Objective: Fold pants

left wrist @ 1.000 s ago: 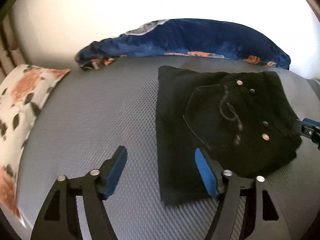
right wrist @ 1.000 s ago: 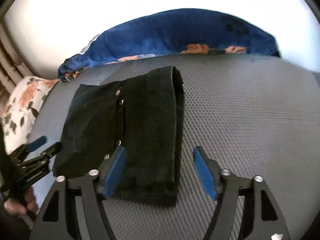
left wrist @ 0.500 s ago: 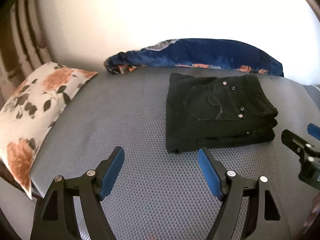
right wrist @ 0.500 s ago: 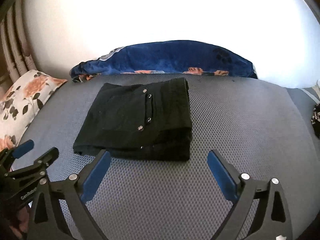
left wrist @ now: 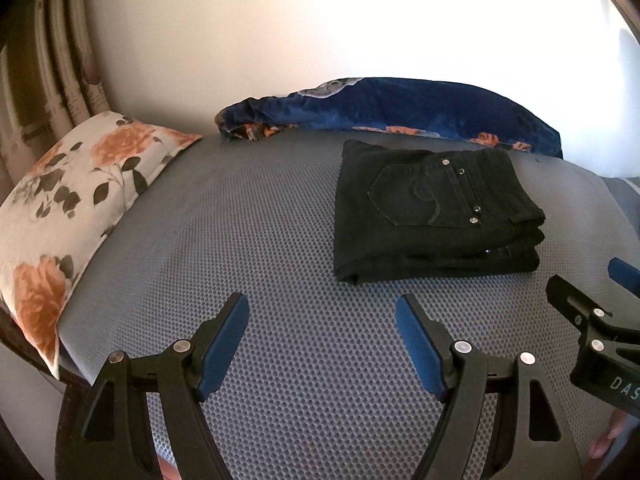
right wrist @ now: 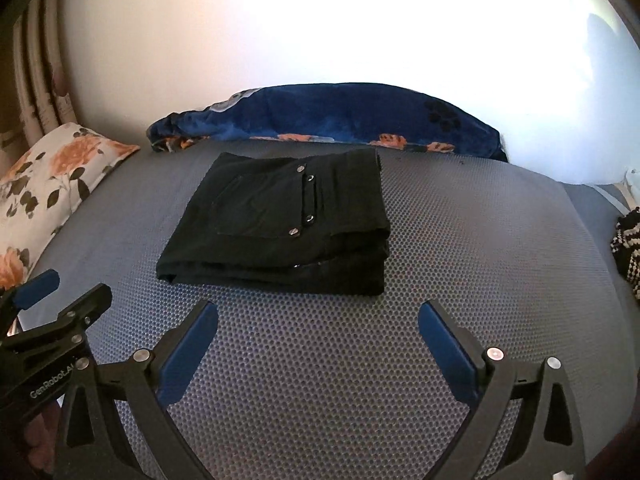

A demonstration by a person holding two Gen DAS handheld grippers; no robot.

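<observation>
Hand-held grippers (left wrist: 322, 316) withdrawn, right jaws opening, pants (left wrist: 432, 212) released

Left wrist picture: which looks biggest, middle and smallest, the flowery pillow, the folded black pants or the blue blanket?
1. flowery pillow, though being nearer the camera may enlarge it
2 and 3. folded black pants and blue blanket look too alike to rank

Blown-out glare on the back wall (right wrist: 360, 32), dim foreground, strong fisheye bending, dark vignetted corners, sharp focus
</observation>
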